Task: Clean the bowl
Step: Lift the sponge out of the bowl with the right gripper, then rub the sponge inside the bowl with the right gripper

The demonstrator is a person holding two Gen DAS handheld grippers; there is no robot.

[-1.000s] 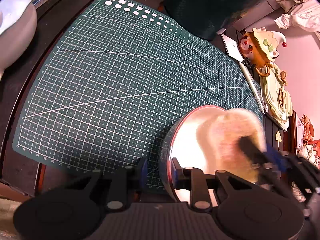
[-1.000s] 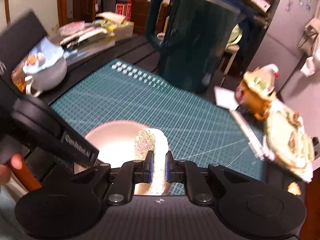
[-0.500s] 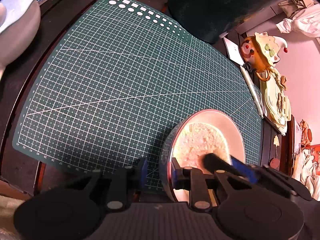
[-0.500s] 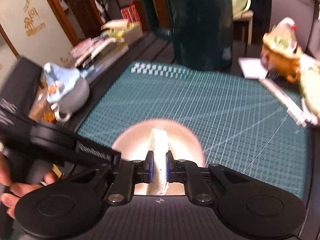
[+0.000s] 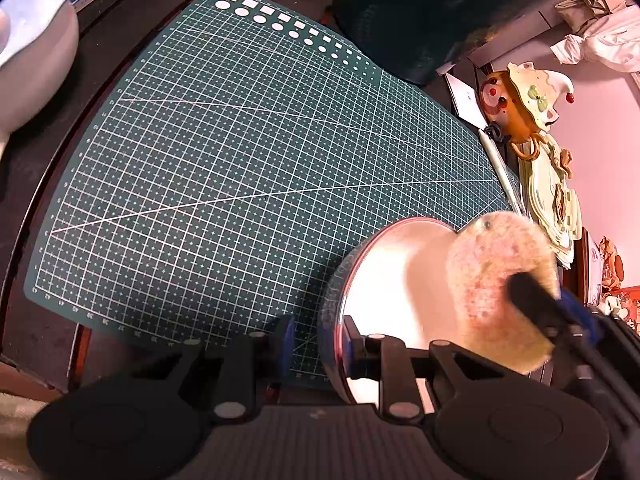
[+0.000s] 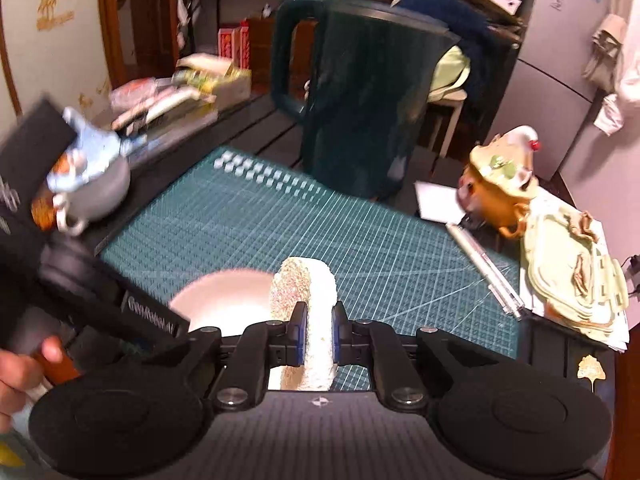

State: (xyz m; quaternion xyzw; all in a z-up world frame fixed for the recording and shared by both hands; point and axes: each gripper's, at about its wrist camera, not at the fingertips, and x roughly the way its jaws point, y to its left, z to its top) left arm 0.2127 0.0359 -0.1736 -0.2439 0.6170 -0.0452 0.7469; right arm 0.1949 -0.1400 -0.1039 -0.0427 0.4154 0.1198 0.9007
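Left gripper [image 5: 316, 344] straddles the bowl [image 5: 384, 280] rim at the mat's [image 5: 240, 160] near edge, one finger inside, one outside; whether it truly pinches the wall, I can't tell. Right gripper [image 6: 319, 334] is clamped tight on the sponge [image 6: 306, 304], held on edge, long axis pointing away along the fingers. Here's the key relation: in the right view the bowl [image 6: 224, 300] lies down and to the left of the sponge, which sits at the bowl's right-hand rim, not in the hollow. So the right hand looks the one to move, sweeping left and down into the bowl while the left steadies it.
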